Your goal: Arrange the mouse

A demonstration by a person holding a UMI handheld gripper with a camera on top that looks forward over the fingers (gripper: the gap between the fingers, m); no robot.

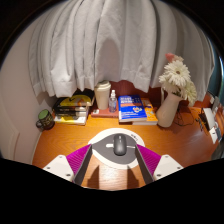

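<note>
A dark grey mouse (120, 144) lies on a round white mouse pad (104, 156) on the wooden table (58, 142). My gripper (116, 148) is open, low over the table. The mouse stands between the fingertips with a gap at each side and rests on the pad. The pink pads show at the left finger (76, 158) and the right finger (150, 158).
Along the back of the table stand a dark jar (44, 118), yellow packets (72, 104), a white jar (102, 95), a small bottle (112, 100), a blue book (131, 110) and a vase of white flowers (170, 106). A pale curtain (110, 40) hangs behind.
</note>
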